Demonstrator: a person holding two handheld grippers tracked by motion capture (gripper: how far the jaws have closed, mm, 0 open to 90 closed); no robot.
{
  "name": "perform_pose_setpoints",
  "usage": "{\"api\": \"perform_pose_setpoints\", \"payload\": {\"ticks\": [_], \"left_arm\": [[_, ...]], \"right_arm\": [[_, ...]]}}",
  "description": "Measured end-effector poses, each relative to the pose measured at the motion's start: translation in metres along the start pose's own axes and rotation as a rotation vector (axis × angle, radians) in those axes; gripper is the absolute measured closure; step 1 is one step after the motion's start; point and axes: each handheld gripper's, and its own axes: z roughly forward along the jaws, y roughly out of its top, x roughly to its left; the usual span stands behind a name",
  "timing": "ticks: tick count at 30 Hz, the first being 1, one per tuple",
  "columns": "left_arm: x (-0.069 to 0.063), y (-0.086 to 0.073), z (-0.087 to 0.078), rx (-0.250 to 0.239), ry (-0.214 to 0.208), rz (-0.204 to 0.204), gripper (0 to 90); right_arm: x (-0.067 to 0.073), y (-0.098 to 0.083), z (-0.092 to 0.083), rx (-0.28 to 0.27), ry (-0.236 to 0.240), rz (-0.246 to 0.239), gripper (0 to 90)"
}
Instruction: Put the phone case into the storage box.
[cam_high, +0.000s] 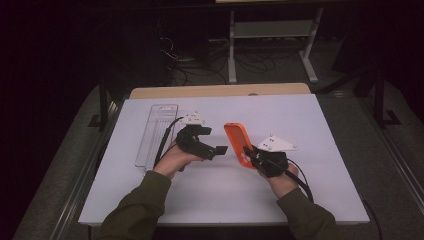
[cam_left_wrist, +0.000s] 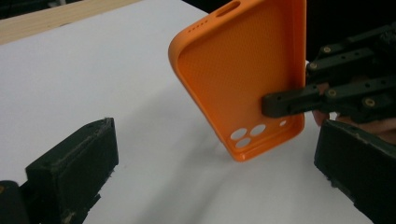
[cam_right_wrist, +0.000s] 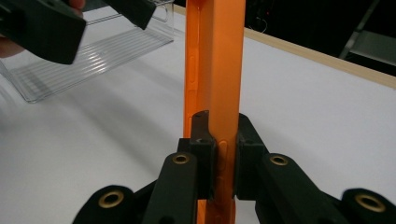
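The right claw (cam_right_wrist: 219, 154) is nearest in the right gripper view: its two black jaws press from both sides on the long edge of the orange phone case (cam_right_wrist: 215, 70), so it holds the case firmly. The case stands upright on its short end, with the camera holes at the bottom, and its lower corner is touching or almost touching the white counter (cam_high: 220, 200). In the high view the case (cam_high: 237, 142) is near the middle of the counter, between the two hands. The left claw (cam_high: 216, 149) is beside the case with its jaws wide apart and nothing between them; they face the hollow inner side of the case. A clear plastic tray (cam_high: 156, 132) lies on the counter left of the left hand (cam_high: 175, 159).
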Motion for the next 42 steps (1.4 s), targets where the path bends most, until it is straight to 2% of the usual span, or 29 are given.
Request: {"api": "perform_pose_setpoints", "payload": {"ticks": [4, 9, 11, 13, 19, 22, 24, 26, 31, 33, 36, 42], "left_arm": [[-0.001, 0.001, 0.004, -0.024, 0.0, -0.016, 0.0], [-0.002, -0.001, 0.012, -0.02, 0.014, -0.008, 0.0], [-0.003, -0.002, 0.014, -0.022, 0.027, -0.01, 0.0], [-0.004, -0.003, 0.016, -0.034, 0.029, -0.019, 0.0], [-0.008, -0.003, 0.018, -0.047, 0.034, -0.021, 0.0], [-0.01, -0.002, 0.018, -0.054, 0.02, -0.03, 0.0], [-0.011, -0.001, 0.018, -0.055, 0.028, -0.028, 0.0], [-0.012, -0.002, 0.019, -0.06, 0.033, -0.034, 0.0], [-0.012, -0.002, 0.02, -0.062, 0.035, -0.03, 0.0], [-0.014, -0.002, 0.021, -0.069, 0.038, -0.041, 0.0], [-0.015, -0.002, 0.022, -0.067, 0.046, -0.032, 0.0], [-0.019, -0.001, 0.023, -0.09, 0.054, -0.057, 0.0]], "right_arm": [[0.002, 0.0, 0.0, -0.002, 0.001, 0.004, 79.7], [0.005, 0.0, 0.001, -0.003, 0.015, 0.018, 79.6], [0.005, 0.0, 0.001, -0.001, 0.015, 0.006, 79.6], [0.007, 0.001, 0.002, -0.004, 0.023, 0.016, 79.6], [0.013, 0.002, 0.004, -0.001, 0.036, 0.031, 79.5], [0.016, 0.003, 0.005, 0.0, 0.041, 0.033, 79.5], [0.016, 0.003, 0.006, -0.003, 0.04, 0.023, 79.5], [0.018, 0.003, 0.006, 0.003, 0.049, 0.041, 79.5], [0.02, 0.003, 0.008, 0.0, 0.053, 0.032, 79.4], [0.022, 0.003, 0.008, 0.002, 0.057, 0.048, 79.4], [0.023, 0.003, 0.008, 0.003, 0.057, 0.051, 79.4], [0.027, 0.003, 0.01, 0.007, 0.064, 0.053, 79.4]]}}
